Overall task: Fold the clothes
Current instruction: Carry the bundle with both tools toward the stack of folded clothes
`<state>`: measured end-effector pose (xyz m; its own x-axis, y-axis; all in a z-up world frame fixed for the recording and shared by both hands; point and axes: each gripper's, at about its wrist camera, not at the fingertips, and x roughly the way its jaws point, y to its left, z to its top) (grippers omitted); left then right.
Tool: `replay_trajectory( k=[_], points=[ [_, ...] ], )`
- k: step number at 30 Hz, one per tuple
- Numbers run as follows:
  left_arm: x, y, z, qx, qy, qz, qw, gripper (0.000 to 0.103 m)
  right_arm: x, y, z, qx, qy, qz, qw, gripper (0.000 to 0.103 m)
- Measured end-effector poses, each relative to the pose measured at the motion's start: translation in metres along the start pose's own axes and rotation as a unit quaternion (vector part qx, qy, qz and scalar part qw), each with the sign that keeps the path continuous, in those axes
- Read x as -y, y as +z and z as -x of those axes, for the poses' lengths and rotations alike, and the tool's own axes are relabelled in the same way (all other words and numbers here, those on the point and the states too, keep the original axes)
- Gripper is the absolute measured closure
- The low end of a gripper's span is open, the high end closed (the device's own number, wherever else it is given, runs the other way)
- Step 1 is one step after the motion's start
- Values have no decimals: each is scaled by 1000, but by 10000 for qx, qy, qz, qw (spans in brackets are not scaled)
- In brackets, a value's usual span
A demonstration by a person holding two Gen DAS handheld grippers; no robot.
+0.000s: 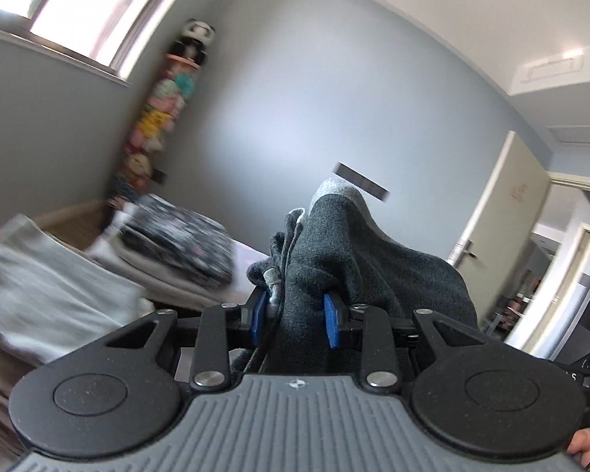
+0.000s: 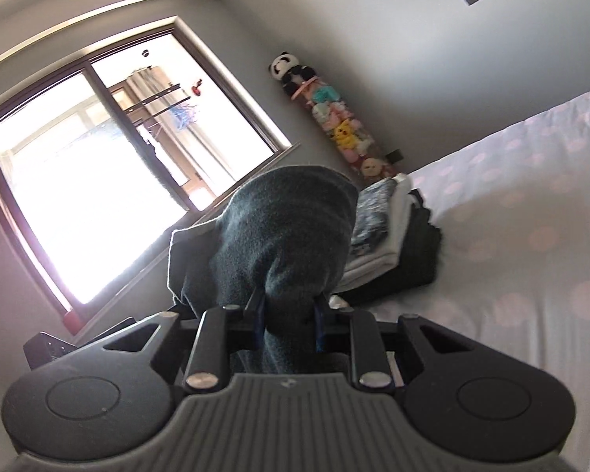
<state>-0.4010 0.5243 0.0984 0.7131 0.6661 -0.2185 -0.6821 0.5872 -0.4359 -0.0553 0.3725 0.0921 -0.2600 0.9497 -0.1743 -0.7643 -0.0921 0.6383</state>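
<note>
Claws (image 1: 295, 320) (image 2: 289, 324) clamped on upward-bunched dark garment (image 1: 334, 244).

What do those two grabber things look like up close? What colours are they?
The left gripper and the right gripper look alike: a ribbed grey body at the back, two round black discs at the sides, black link arms with shiny silver bolts, and blue finger pads. A small round emblem sits on the grey part. A thin dark cable runs beside the left one.
</note>
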Motion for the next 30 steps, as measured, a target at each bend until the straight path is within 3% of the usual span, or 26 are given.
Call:
replay_trajectory(
  k=[7, 12, 20, 26, 30],
  points=[
    [-62, 82, 31, 27, 875, -431, 9952, 69, -71, -12, -116, -418, 645, -191, 9969, 78],
    [-98, 107, 15, -167, 1236, -621, 9902, 69, -86, -25, -185, -669, 783, -359, 9940, 78],
    [-152, 93, -63, -841, 1435, -610, 9842, 69, -54, -48, -265, -1059, 424, -355, 9928, 78],
    [-200, 80, -121, -1348, 1530, -579, 9773, 69, -30, -54, -313, -1333, -32, 313, 9906, 78],
    [-222, 71, -137, -1508, 1597, -485, 9744, 69, -8, -62, -340, -1488, -110, 324, 9883, 78]
  ],
)
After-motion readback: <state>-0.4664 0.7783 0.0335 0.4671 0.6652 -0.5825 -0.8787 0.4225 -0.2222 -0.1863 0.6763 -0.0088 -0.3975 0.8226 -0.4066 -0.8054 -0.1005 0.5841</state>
